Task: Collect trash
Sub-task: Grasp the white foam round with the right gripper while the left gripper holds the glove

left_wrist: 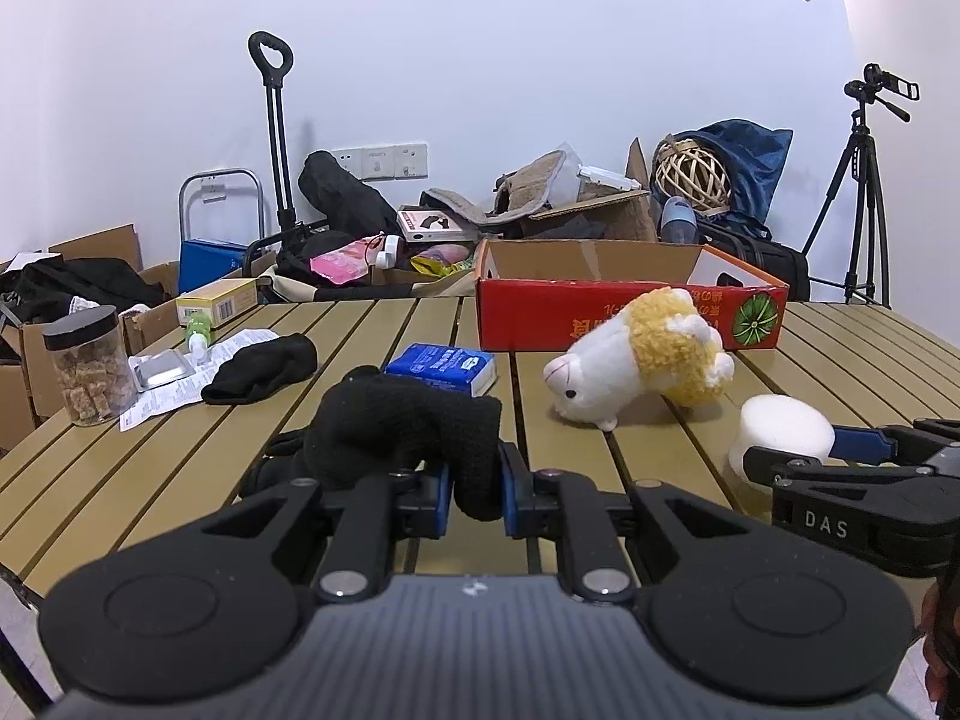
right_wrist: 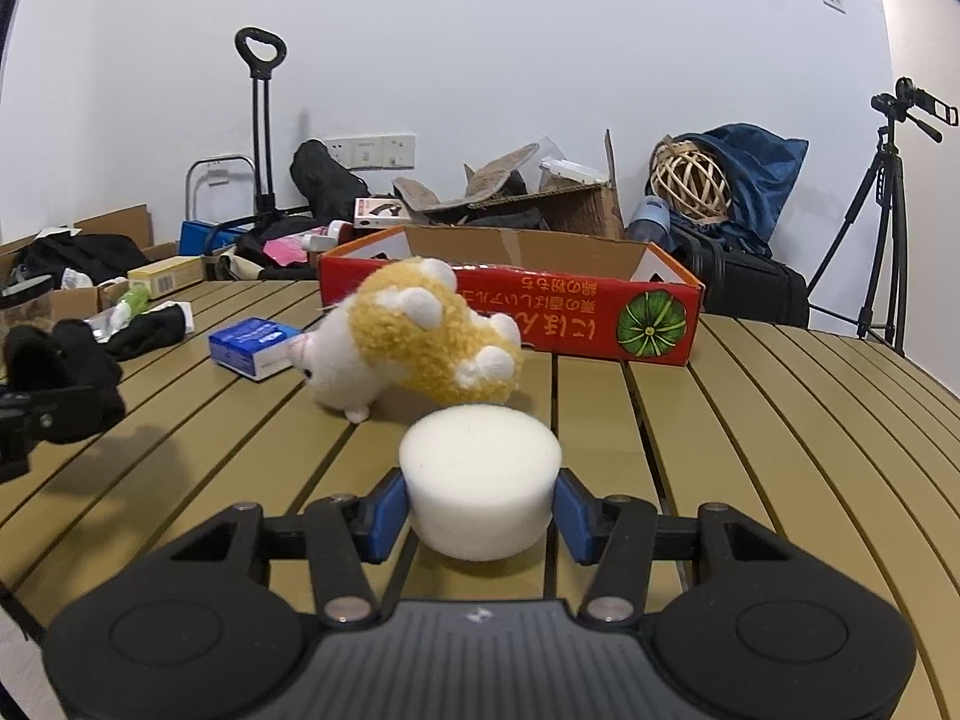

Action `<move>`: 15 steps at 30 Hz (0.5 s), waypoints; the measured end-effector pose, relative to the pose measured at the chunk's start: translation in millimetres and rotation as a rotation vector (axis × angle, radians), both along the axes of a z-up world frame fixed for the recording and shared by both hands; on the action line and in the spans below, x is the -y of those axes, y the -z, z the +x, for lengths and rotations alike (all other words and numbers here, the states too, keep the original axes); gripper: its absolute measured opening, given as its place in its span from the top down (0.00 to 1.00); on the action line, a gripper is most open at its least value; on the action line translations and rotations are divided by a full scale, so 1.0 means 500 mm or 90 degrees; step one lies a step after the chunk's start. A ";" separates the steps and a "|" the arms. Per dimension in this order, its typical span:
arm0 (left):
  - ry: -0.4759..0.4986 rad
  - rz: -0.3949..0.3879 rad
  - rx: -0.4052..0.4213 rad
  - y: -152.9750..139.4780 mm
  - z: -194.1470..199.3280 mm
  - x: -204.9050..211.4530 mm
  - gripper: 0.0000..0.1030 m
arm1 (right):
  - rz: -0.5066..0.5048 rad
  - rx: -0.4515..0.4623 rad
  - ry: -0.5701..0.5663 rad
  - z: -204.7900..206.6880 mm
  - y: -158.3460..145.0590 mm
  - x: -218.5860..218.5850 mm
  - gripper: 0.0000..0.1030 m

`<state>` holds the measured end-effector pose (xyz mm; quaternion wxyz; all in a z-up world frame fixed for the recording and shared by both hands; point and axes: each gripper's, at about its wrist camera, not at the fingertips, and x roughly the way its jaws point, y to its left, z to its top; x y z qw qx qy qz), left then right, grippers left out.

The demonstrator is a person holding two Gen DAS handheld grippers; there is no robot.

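My left gripper (left_wrist: pixel 475 489) is shut on a black knit glove (left_wrist: pixel 402 426) and holds it just above the slatted table (left_wrist: pixel 180 438). It also shows at the left edge of the right wrist view (right_wrist: pixel 54 384). My right gripper (right_wrist: pixel 480 510) is shut on a white foam cylinder (right_wrist: pixel 480 480), low over the table; the cylinder shows in the left wrist view (left_wrist: pixel 780 432) at the right. A red cardboard box (right_wrist: pixel 510 315) with an open top stands at the back of the table, also in the left wrist view (left_wrist: pixel 630 315).
A white and yellow plush toy (right_wrist: pixel 414 342) lies in front of the box. A blue tissue pack (left_wrist: pixel 444 369), a second black glove (left_wrist: pixel 264 369), a paper sheet, a blister pack and a jar (left_wrist: pixel 87 363) lie to the left. Clutter and a tripod (left_wrist: pixel 858 204) stand behind the table.
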<state>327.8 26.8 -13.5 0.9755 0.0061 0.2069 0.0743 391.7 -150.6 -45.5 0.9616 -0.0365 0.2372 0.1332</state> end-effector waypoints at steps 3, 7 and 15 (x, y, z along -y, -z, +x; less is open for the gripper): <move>0.004 0.001 0.001 -0.001 -0.008 0.003 0.84 | 0.005 0.003 -0.006 -0.018 -0.007 0.004 0.50; 0.015 -0.003 0.006 -0.005 -0.024 0.008 0.84 | 0.004 0.010 -0.017 -0.049 -0.018 0.011 0.50; 0.041 -0.015 0.016 -0.015 -0.075 0.034 0.84 | 0.006 0.032 -0.037 -0.137 -0.046 0.041 0.50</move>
